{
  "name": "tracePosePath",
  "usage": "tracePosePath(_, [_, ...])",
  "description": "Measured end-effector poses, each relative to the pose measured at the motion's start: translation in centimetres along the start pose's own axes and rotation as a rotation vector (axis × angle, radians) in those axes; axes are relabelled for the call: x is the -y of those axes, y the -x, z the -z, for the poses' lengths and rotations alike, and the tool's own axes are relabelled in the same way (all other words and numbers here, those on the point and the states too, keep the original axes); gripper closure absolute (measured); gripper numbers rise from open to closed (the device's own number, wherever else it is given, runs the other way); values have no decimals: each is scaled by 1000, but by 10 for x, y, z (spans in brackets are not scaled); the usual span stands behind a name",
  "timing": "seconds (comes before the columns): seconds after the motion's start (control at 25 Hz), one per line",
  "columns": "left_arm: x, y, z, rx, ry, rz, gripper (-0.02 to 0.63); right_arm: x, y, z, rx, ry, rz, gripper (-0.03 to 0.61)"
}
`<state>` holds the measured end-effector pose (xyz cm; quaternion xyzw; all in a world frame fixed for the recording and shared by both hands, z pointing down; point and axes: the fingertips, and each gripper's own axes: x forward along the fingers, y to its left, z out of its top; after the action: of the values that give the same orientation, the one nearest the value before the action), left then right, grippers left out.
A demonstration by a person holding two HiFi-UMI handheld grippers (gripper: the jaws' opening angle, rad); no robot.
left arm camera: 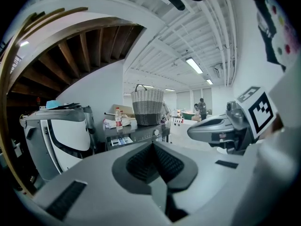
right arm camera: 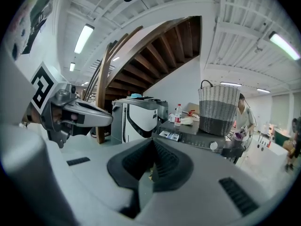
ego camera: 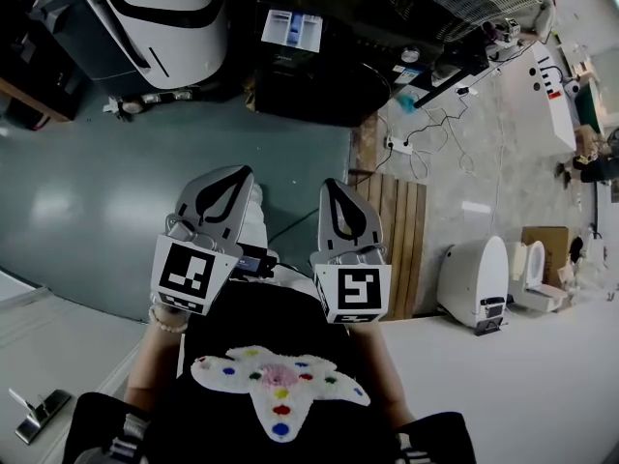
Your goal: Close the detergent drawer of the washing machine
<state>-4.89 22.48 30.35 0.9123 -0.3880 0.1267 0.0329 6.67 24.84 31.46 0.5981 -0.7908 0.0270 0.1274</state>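
The dark washing machine (ego camera: 319, 75) stands ahead of me across the grey floor. Its detergent drawer (ego camera: 291, 29) sticks out from the front, white and blue inside. The drawer shows small in the left gripper view (left arm camera: 118, 141) and in the right gripper view (right arm camera: 170, 135). Both grippers are held side by side near my chest, well short of the machine. My left gripper (ego camera: 235, 172) (left arm camera: 153, 146) is shut with nothing in it. My right gripper (ego camera: 334, 184) (right arm camera: 152, 143) is shut and empty too.
A woven basket (left arm camera: 147, 106) and a bottle (left arm camera: 118, 118) sit on top of the machine. A white and black appliance (ego camera: 164, 8) stands to its left. Wooden slats (ego camera: 398, 230), floor cables (ego camera: 426, 133) and a toilet (ego camera: 478, 280) lie to the right. A person (right arm camera: 244, 119) stands by the machine.
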Motion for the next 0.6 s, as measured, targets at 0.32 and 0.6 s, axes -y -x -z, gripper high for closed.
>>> tracePosePath(0.32, [-40, -48, -16, 10, 0, 23, 601, 17, -52, -9, -34, 13, 9, 575])
tracePosePath(0.6, [-80, -83, -31, 12, 1, 27, 601, 37, -98, -29, -40, 30, 28, 575])
